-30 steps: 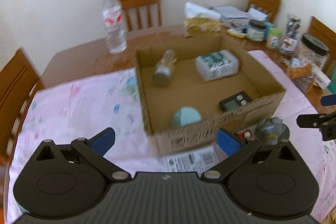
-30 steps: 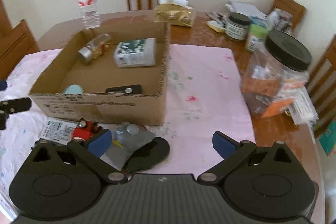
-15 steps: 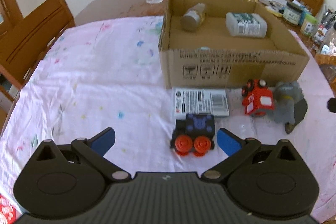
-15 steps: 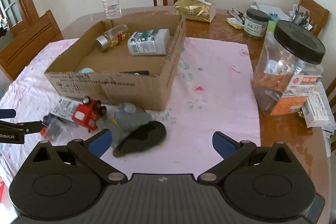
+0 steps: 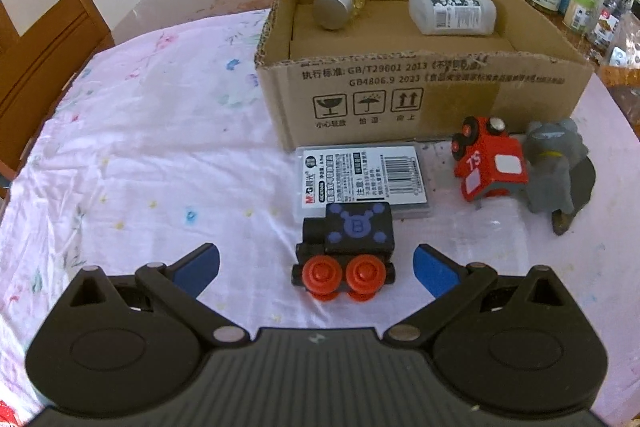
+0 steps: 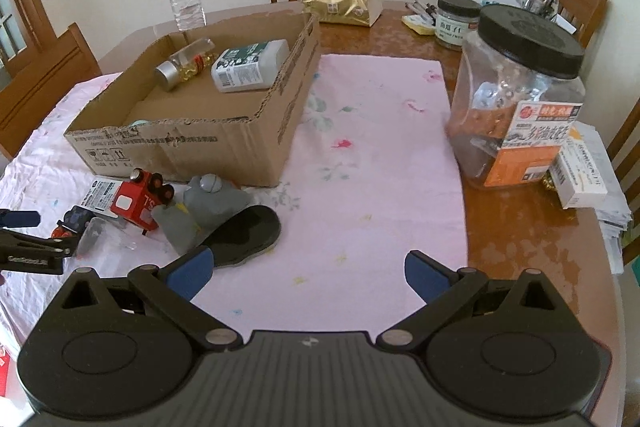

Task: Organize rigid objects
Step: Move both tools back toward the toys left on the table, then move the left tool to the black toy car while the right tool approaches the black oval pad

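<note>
Left gripper [image 5: 316,263] has come down from over the cardboard box [image 5: 424,83] to table level since a second ago, and now lines up on the black toy train [image 5: 346,247], jaws wide apart with nothing between the pads. Right gripper [image 6: 306,273] has pulled back too; it hangs over bare pink cloth [image 6: 380,155], jaws spread, empty.

Black toy train lies on its side, red wheels toward the camera, its far end overlapping the white packet [image 5: 362,173]. Red toy truck [image 5: 490,161] is tipped over just beside the grey figure [image 5: 554,163], both near the box's front wall. Box already holds a small bottle [image 5: 340,5] and a white container [image 5: 452,9].

Risks: train sits nearer the right pad than the left, so an uneven close could spin or shove it. Pads could catch the wheels, which may roll and let it slip. Going too deep could drag the packet along. Lifting low may clip the box's front wall.
</note>
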### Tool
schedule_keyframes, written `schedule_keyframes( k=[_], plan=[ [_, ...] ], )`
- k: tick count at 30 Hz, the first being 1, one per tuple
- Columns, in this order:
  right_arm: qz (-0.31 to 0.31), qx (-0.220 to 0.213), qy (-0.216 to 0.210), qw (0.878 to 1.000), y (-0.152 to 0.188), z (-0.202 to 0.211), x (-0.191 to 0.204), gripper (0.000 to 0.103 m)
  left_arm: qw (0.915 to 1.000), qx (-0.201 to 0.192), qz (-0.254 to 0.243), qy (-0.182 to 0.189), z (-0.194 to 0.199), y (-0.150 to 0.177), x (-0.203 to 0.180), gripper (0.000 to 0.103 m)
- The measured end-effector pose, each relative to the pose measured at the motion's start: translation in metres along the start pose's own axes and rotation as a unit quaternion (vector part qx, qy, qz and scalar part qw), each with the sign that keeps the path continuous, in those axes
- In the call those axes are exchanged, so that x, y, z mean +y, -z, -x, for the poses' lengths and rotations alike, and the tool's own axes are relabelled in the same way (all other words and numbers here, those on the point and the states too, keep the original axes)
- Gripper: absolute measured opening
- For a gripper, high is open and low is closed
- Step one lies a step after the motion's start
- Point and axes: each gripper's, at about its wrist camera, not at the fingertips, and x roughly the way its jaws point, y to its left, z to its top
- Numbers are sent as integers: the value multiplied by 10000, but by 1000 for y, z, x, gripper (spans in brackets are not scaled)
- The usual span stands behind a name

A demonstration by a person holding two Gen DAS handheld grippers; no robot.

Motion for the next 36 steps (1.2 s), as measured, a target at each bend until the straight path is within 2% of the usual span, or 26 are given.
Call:
schedule_keyframes(
  k=[7,12,21,29,36],
  plan=[
    [171,158,21,9997,-4,-10,26,103,9997,167,149,104,-13,5,20,103],
    [334,241,34,9991,-6,-18,40,103,9987,215,443,89,-10,15,49,103],
    [608,531,206,9965,-2,-41,45,103,9954,281,858,-312,-4,27,92,103],
    [1277,631,12,9898,4,-57,65,103,9955,335,872,-166,-5,24,77,103],
    [1757,588,-213,9825,4,-71,52,103,9946,359,969,-22,-4,23,58,103]
  ],
)
